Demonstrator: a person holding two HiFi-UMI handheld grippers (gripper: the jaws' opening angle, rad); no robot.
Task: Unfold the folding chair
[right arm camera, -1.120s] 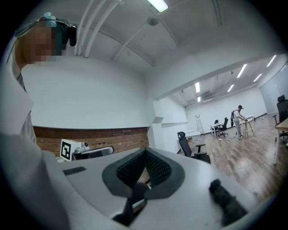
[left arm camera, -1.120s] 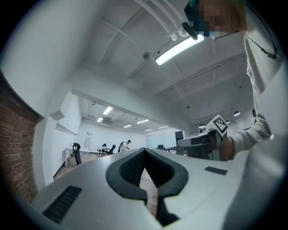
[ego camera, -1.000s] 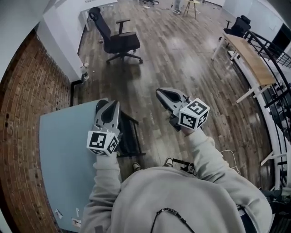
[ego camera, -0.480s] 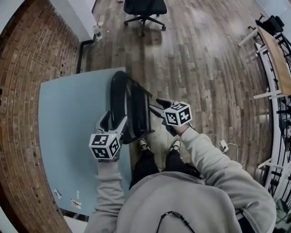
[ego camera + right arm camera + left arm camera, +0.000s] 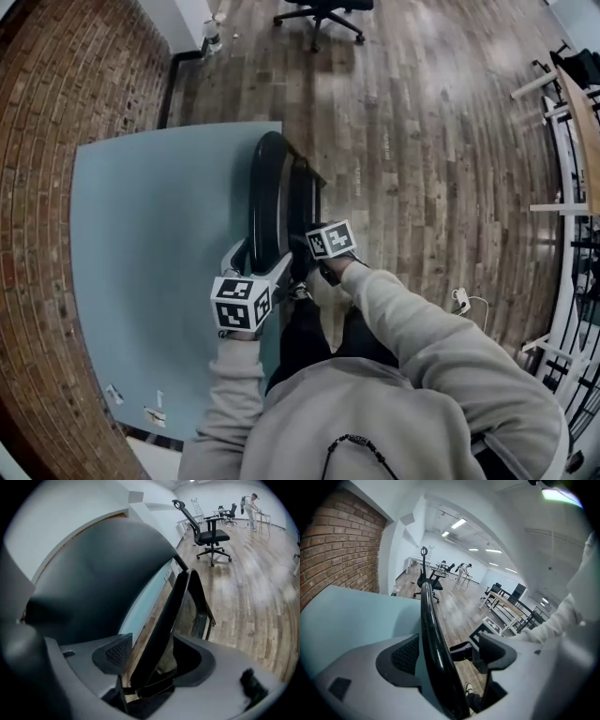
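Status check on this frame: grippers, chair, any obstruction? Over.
Left gripper jaws opening, chair's black tube between them. Right gripper opening, straddling a frame bar. Folding chair still folded, upright. Blue surface close alongside.

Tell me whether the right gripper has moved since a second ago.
Yes. The right gripper went from over the bare floor beside the folding chair onto it; its opening jaws straddle the chair's edge.

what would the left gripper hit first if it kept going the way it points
Most likely the folding chair: its black curved frame already sits between the opening jaws of the left gripper.
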